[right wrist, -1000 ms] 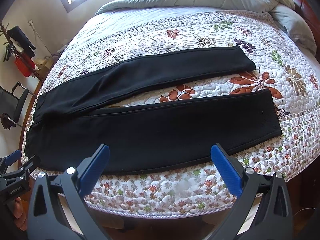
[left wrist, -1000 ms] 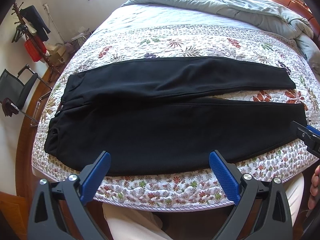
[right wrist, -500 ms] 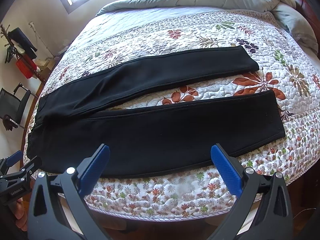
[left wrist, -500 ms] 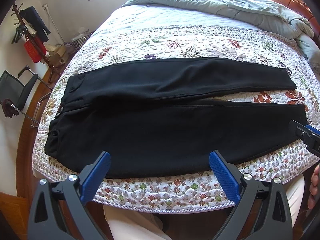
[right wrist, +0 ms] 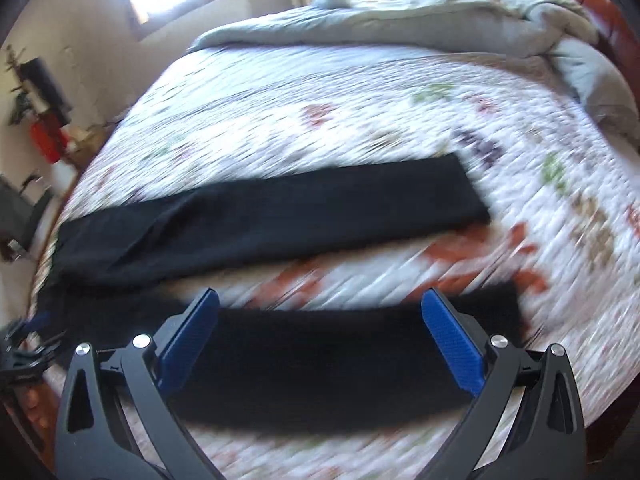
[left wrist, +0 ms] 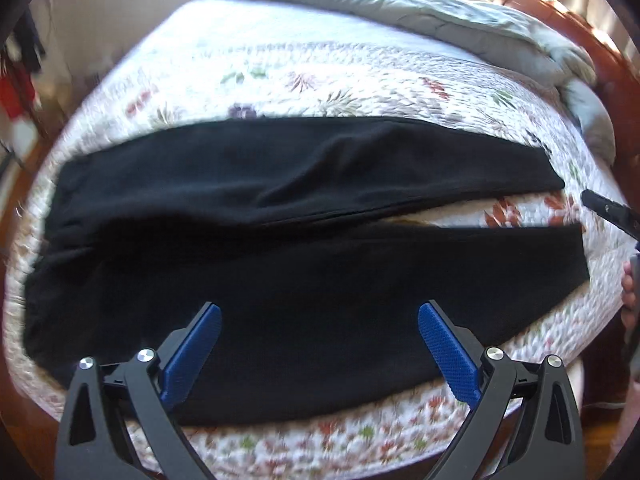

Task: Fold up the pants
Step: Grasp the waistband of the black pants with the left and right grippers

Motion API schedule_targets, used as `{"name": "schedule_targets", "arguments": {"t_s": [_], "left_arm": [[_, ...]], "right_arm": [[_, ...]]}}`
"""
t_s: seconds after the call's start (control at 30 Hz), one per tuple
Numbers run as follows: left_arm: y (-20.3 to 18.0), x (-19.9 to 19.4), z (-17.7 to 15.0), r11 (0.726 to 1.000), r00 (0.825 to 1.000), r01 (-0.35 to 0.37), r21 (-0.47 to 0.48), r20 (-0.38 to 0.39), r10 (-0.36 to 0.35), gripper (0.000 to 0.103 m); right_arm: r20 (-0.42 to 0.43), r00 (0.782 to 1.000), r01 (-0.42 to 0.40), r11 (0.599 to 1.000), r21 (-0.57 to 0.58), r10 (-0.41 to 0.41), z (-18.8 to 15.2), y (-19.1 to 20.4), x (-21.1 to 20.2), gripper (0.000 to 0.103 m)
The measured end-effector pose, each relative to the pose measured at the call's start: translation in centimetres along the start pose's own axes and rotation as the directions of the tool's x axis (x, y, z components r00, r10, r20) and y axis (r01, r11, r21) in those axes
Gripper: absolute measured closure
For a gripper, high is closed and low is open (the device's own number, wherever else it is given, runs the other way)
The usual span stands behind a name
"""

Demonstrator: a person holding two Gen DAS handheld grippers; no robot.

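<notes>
Both sets of fingers stand wide apart with nothing between them. On the left gripper (left wrist: 319, 344) the blue-padded fingers (left wrist: 192, 356) hang over the near leg of the black pants (left wrist: 280, 280); on the right gripper (right wrist: 320, 338) the fingers (right wrist: 452, 344) hang over that same near leg toward its cuff end. Whether either touches the cloth cannot be told. The pants lie flat across the floral quilt (left wrist: 320, 68) on the bed, waist to the left, the two legs running to the right with a strip of quilt showing between them. A grey duvet (right wrist: 440, 24) is bunched at the far end of the bed. Both views are blurred, and no brand, label or writing can be read anywhere.
</notes>
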State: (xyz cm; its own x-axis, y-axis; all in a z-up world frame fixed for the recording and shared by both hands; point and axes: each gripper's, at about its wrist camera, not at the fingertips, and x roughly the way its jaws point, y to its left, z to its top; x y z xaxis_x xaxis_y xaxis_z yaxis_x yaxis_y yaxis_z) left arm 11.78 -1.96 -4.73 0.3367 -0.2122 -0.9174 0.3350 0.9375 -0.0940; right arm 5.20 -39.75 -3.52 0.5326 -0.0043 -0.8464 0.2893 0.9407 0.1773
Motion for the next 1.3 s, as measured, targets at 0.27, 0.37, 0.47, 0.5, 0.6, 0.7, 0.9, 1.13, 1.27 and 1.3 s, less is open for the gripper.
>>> {"name": "schedule_targets", "arguments": {"t_s": [0.27,0.37,0.47,0.5,0.6,0.7,0.9,1.13,1.27,1.3], "left_arm": [[1.1,4.4,9.5,0.999,0.999,0.03,0.033,0.038,-0.031,0.004],[0.8,6.0,12.2,0.992,0.992,0.123,0.03,0.013,-0.124,0.004],[-0.3,7.7,14.0,0.984,0.985,0.175,0.046,-0.014,-0.174,0.004],[-0.7,8.4,14.6,0.981,0.982,0.187,0.057,-0.024,-0.186,0.004],[-2.0,10.1,16.3,0.972,0.978,0.207,0.107,-0.036,-0.204,0.004],[-3.2,12.0,18.0,0.958,0.972,0.235,0.161,-0.065,-0.228,0.004],[-6.0,13.9,20.5,0.866,0.931,0.365,0.341,-0.111,-0.348,0.004],[-9.7,15.0,22.5,0.672,0.801,0.597,0.439,-0.29,-0.523,0.004],[-11.3,15.6,23.0,0.57,0.697,0.717,0.402,-0.416,-0.584,0.004],[-11.7,15.8,23.0,0.542,0.662,0.749,0.38,-0.452,-0.598,0.004]], "right_arm": [[-0.196,0.979,0.053,0.999,-0.006,-0.053,10.1,-11.2,11.7,0.003],[-0.27,0.962,0.026,0.999,-0.024,-0.032,10.8,-12.5,15.4,0.003],[-0.318,0.948,-0.009,1.0,-0.026,0.0,10.6,-12.8,17.6,0.008],[-0.316,0.949,-0.008,0.999,-0.038,-0.004,10.5,-12.7,17.8,0.02],[-0.295,0.956,-0.03,0.997,-0.065,0.009,10.7,-12.4,16.8,0.075],[-0.284,0.959,-0.041,0.991,-0.126,0.004,10.8,-12.7,15.1,0.096],[-0.11,0.97,-0.232,0.955,-0.185,0.215,10.8,-12.8,7.0,0.097],[0.023,0.937,-0.332,0.911,-0.244,0.348,12.6,-12.1,1.1,0.097],[0.058,0.919,-0.358,0.888,-0.288,0.389,12.9,-11.6,-0.8,0.097],[0.062,0.917,-0.361,0.886,-0.29,0.394,12.9,-11.6,-1.0,0.097]]}}
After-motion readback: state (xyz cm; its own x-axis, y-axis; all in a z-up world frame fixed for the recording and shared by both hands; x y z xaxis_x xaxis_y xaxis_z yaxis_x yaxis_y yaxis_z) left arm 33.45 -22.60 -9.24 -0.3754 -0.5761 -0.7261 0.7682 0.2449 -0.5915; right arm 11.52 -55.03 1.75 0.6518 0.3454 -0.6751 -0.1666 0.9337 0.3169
